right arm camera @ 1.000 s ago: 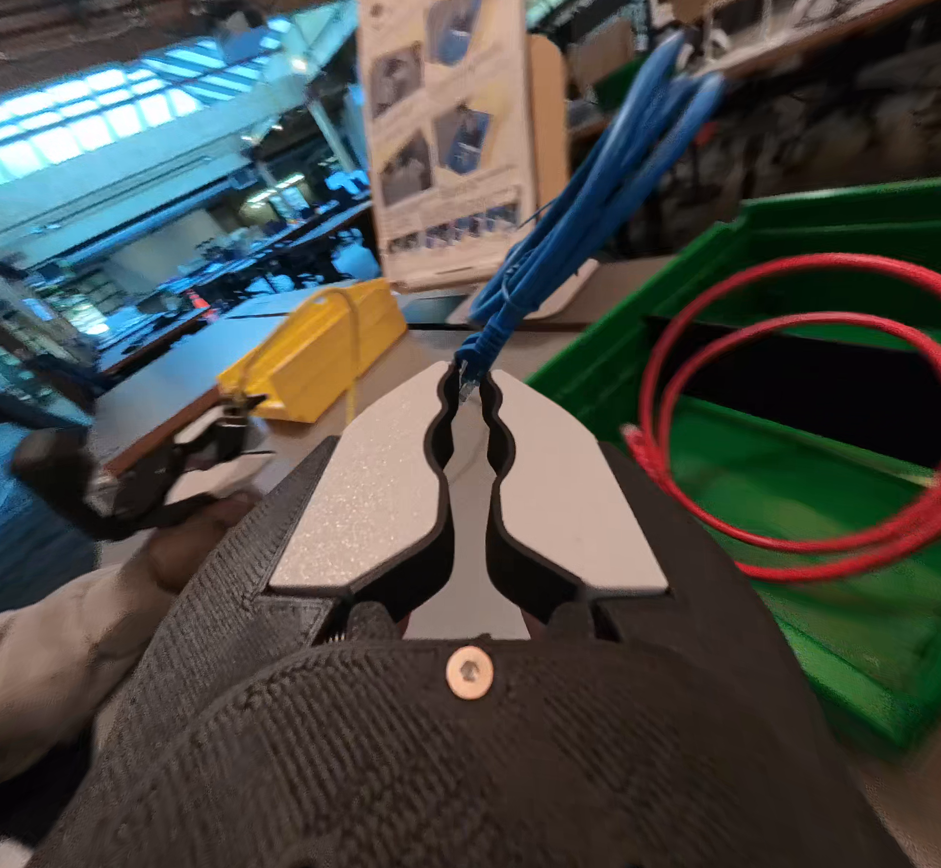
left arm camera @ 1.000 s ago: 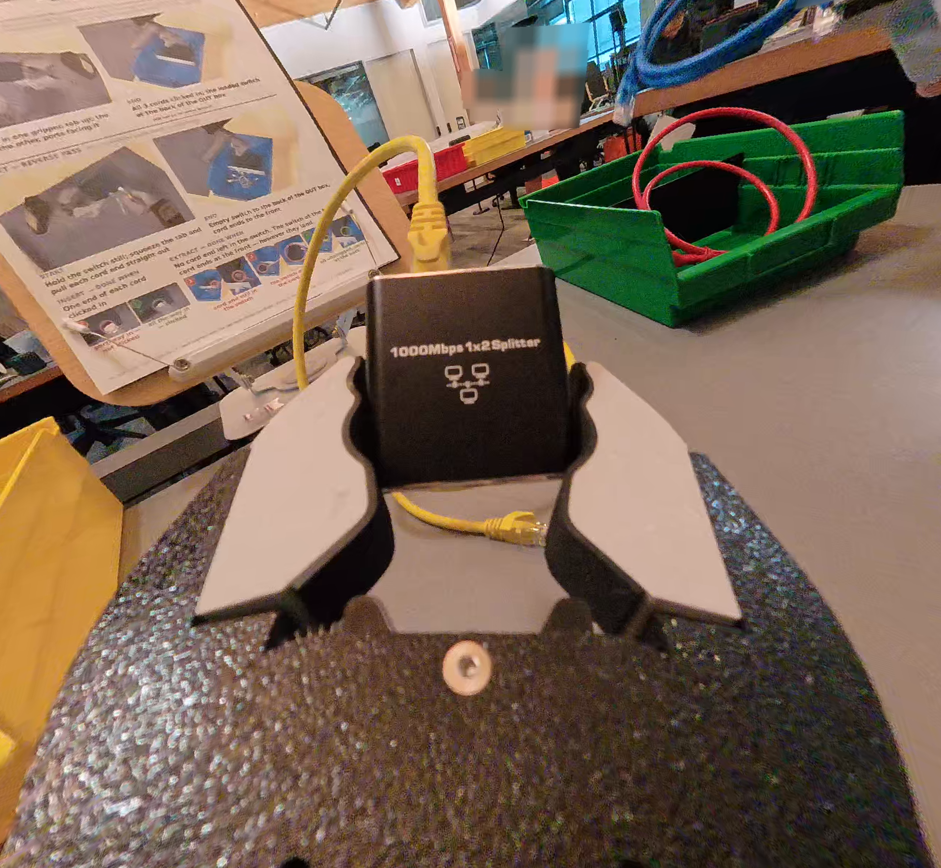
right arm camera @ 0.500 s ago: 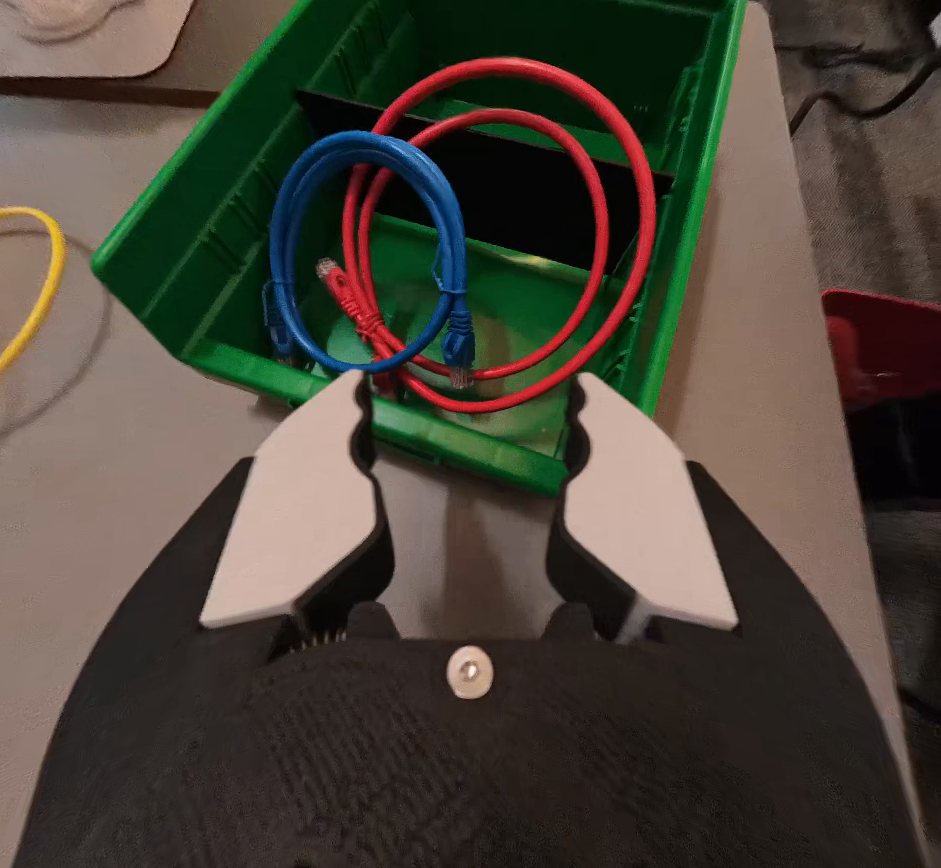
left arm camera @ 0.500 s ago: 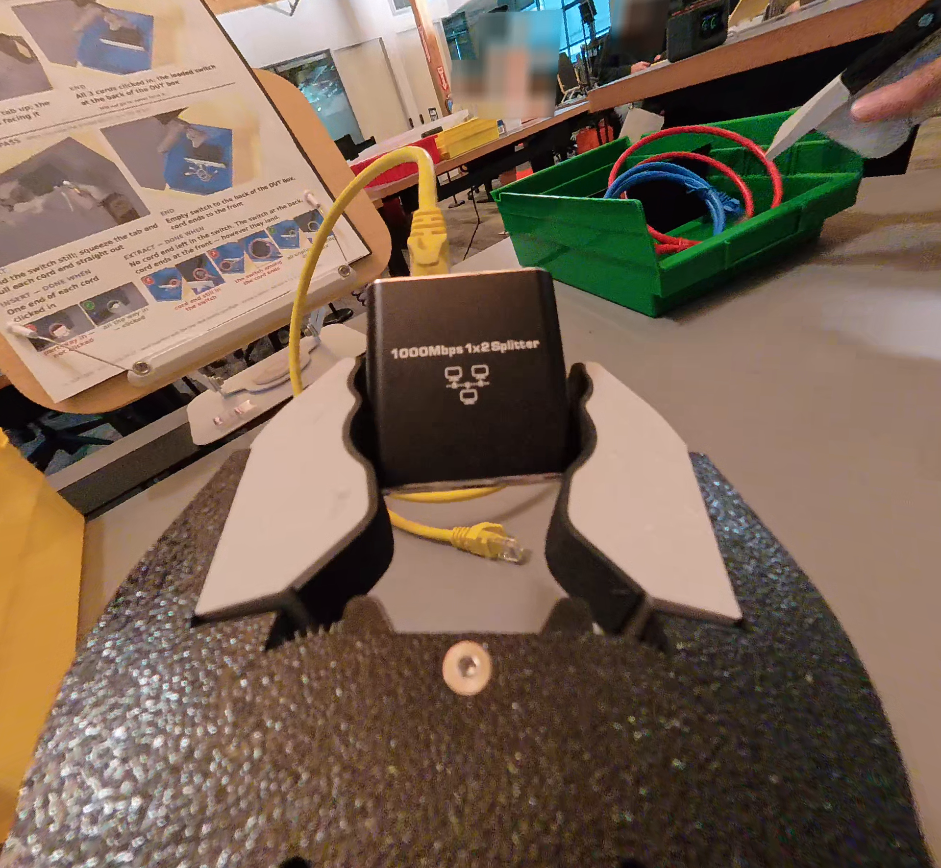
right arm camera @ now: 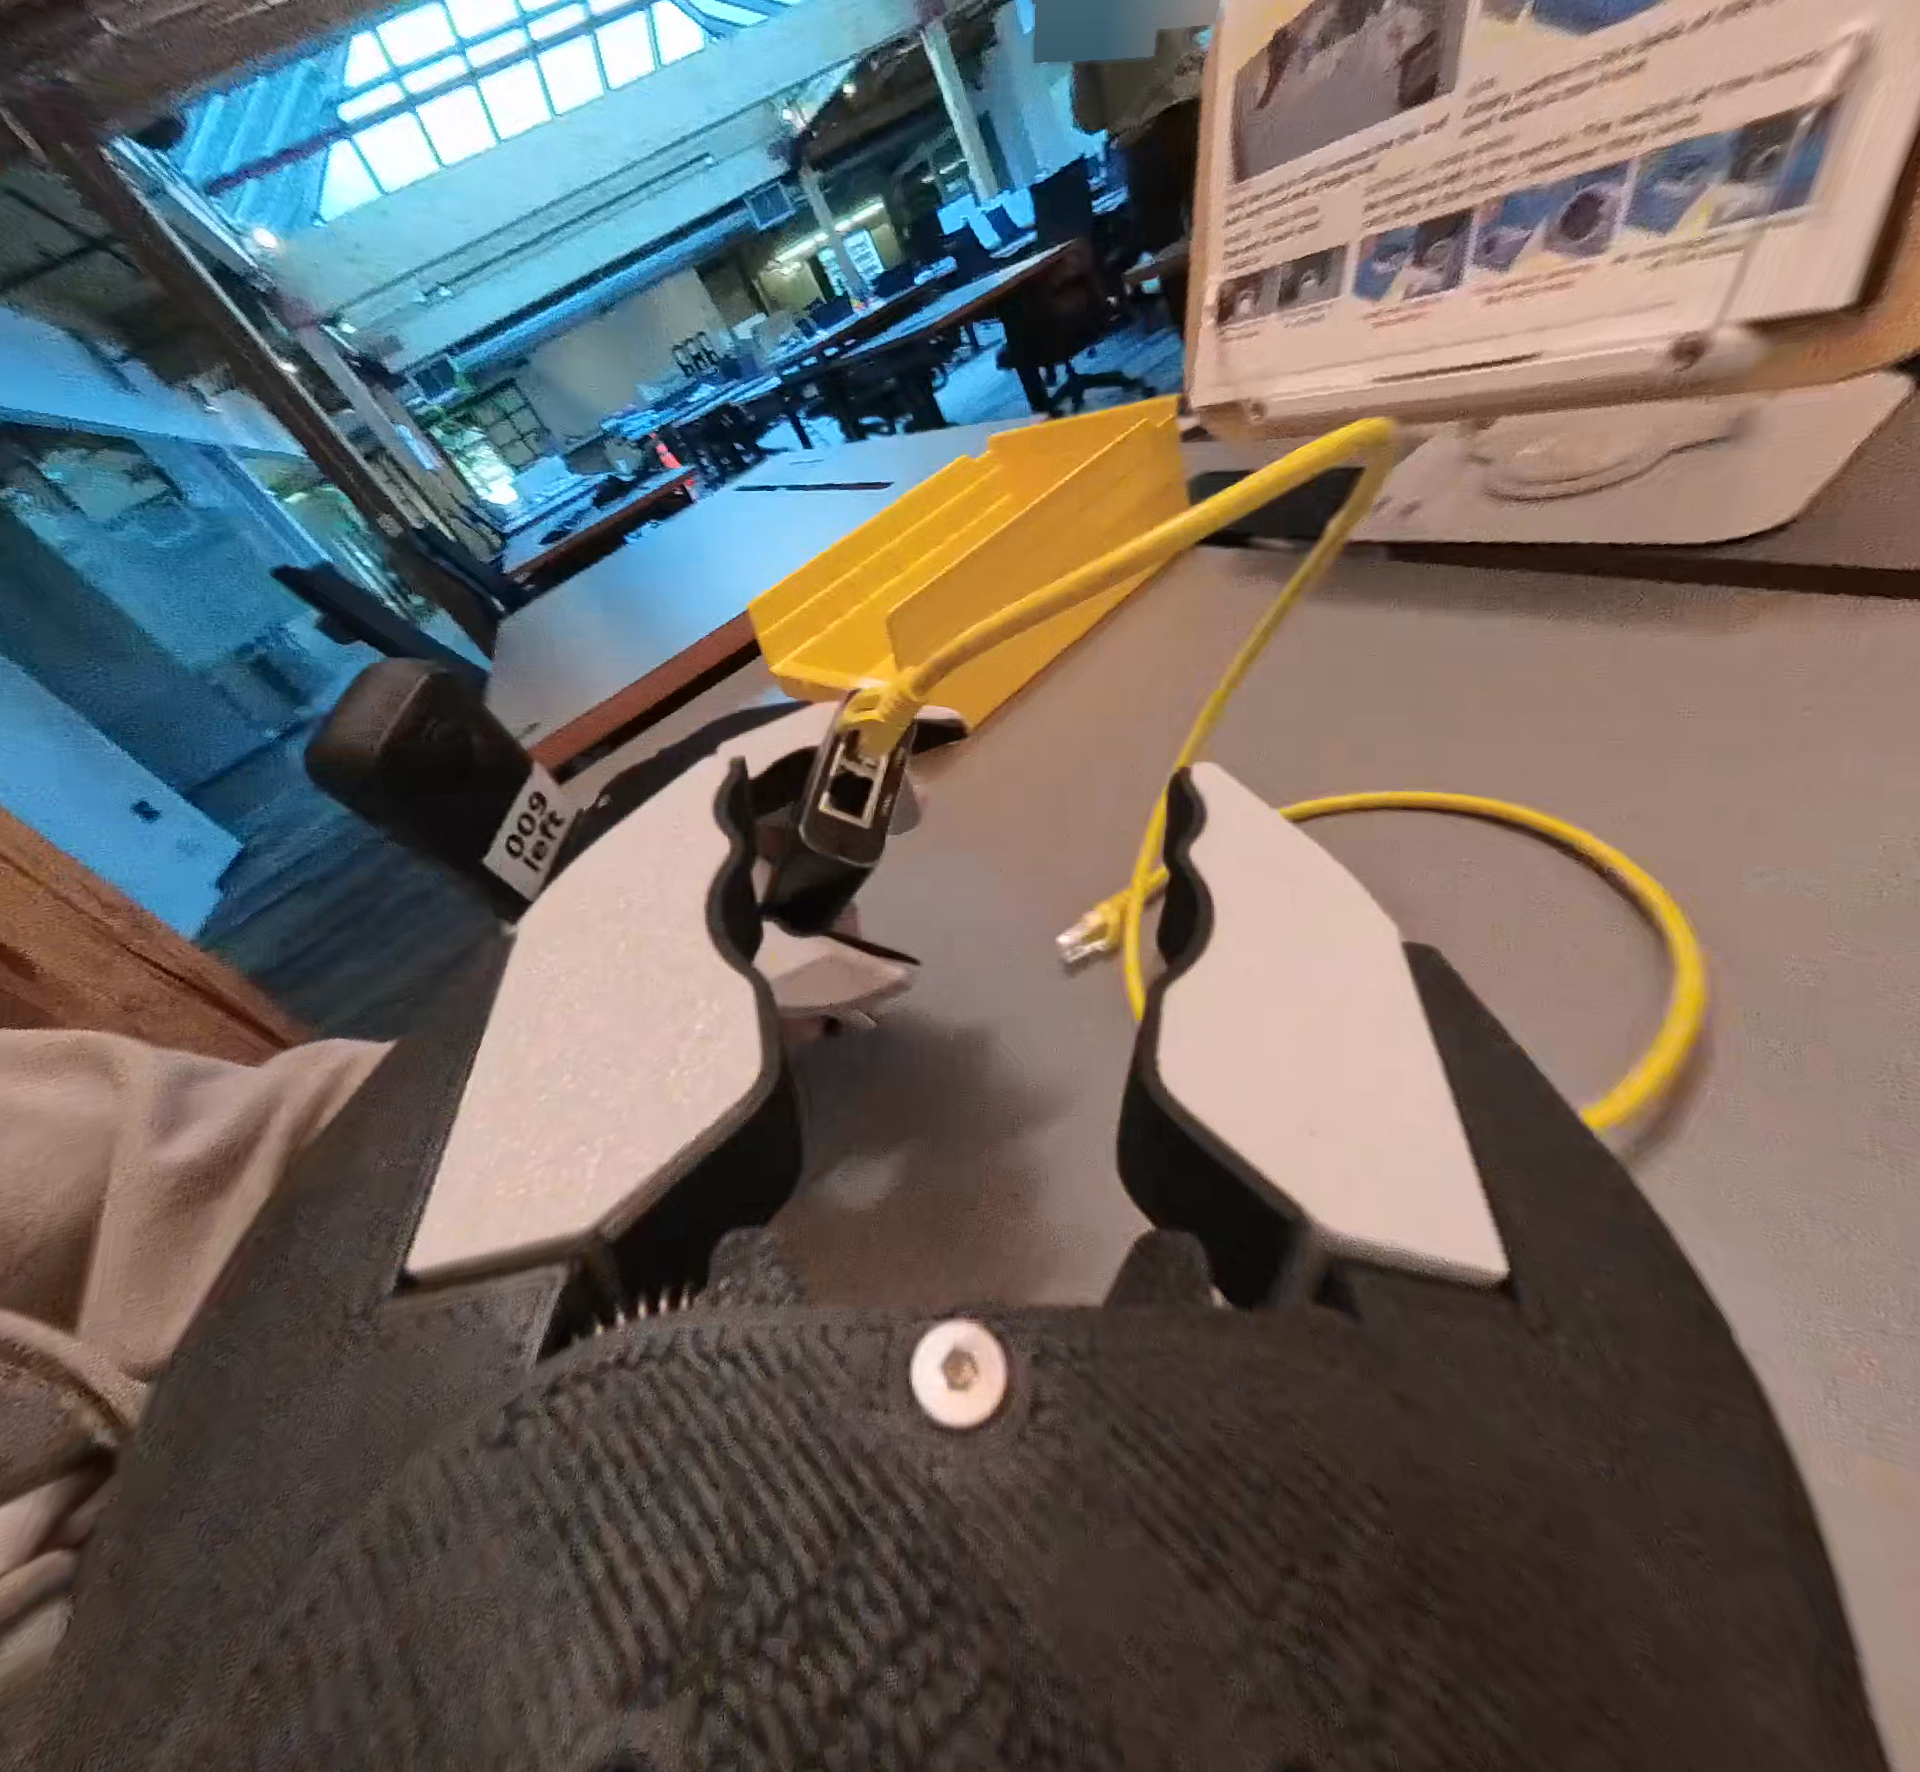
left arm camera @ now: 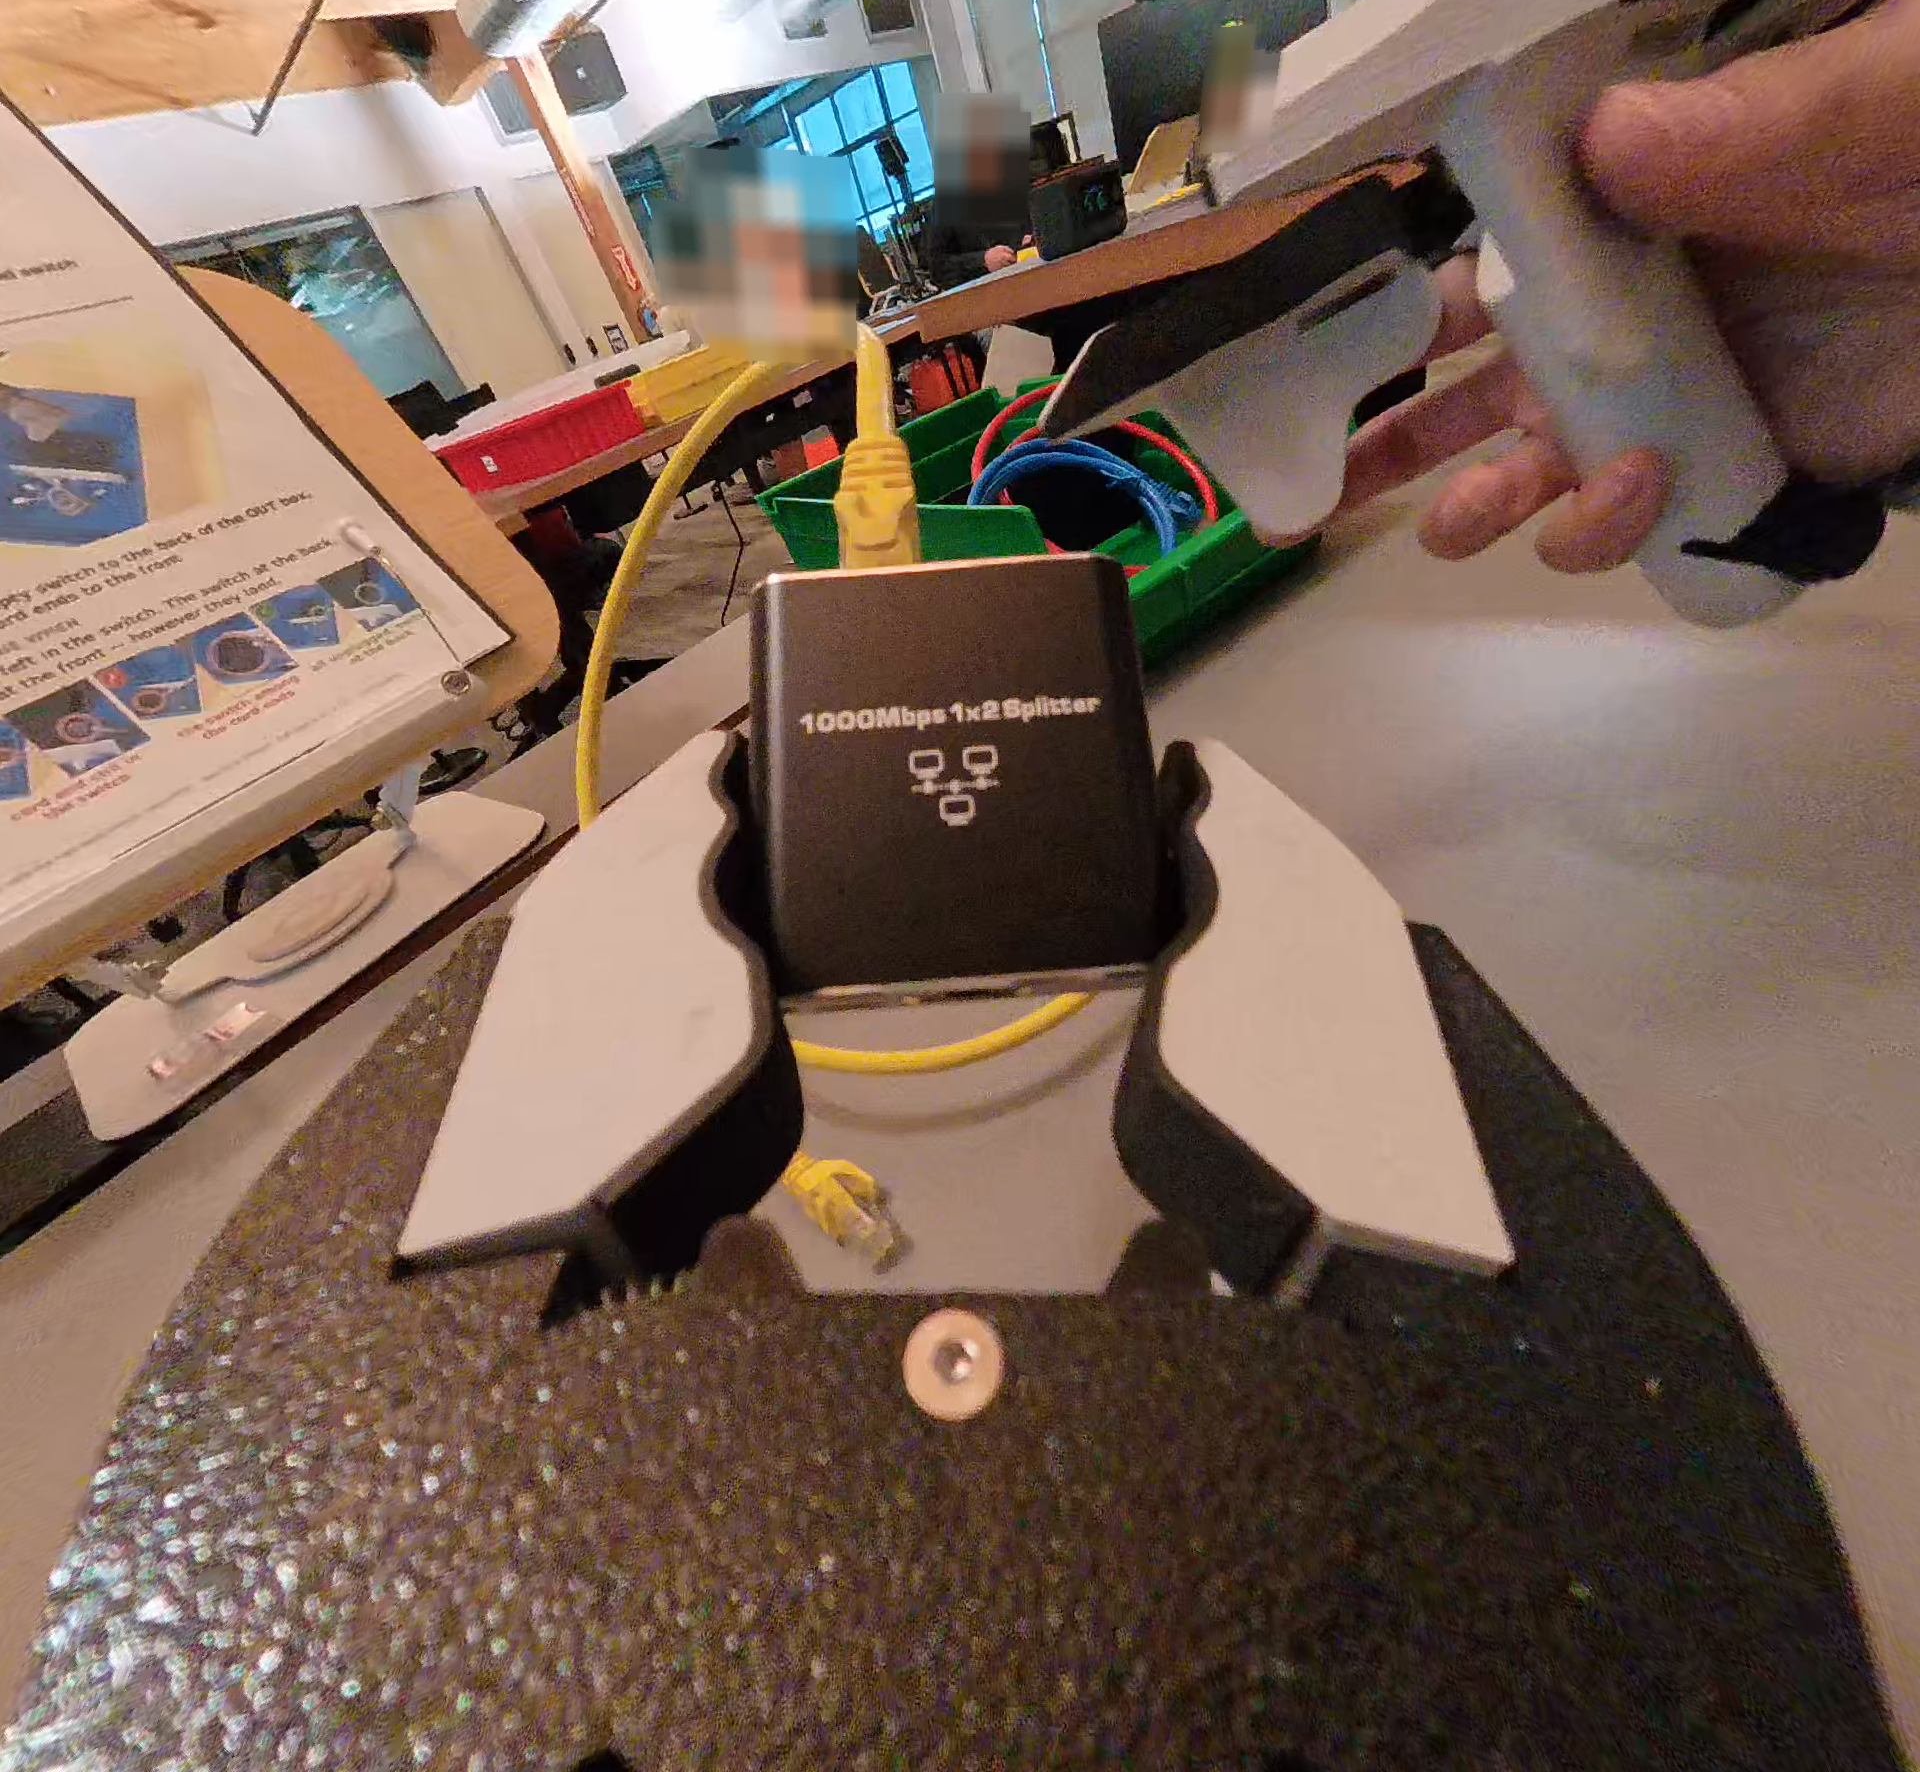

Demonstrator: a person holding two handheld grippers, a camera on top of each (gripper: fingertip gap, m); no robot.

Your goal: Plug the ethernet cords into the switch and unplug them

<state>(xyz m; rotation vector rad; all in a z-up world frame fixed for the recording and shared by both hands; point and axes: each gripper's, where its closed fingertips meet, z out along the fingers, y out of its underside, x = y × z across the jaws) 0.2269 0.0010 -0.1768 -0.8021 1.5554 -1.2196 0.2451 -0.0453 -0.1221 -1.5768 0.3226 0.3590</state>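
- Left wrist view: the left gripper is clamped on the small black switch, one finger on each side wall, the box held upright with its printed face toward the camera.
- The yellow cord has one plug seated in the switch's top edge; the cord arches left and down, and its free plug lies on the grey table below the fingers.
- Beyond sits the green bin holding the blue cord and red cord, both coiled and out of play.
- A hand carries the other gripper in at upper right, above the bin.
- Right wrist view: the right gripper is spread wide with nothing between its fingers, facing the switch from the port side; one port beside the seated plug looks vacant.
- The free plug lies between the fingertips on the table, the cord looping right.
- Handling call: the cord looks light and floppy, springy in its loops, so the wire alone won't steer. Best hold is the stiff moulded boot right behind a plug. The clear clip tab looks fragile; squeeze it, don't twist.
- The yellow bin and the instruction board stand behind.
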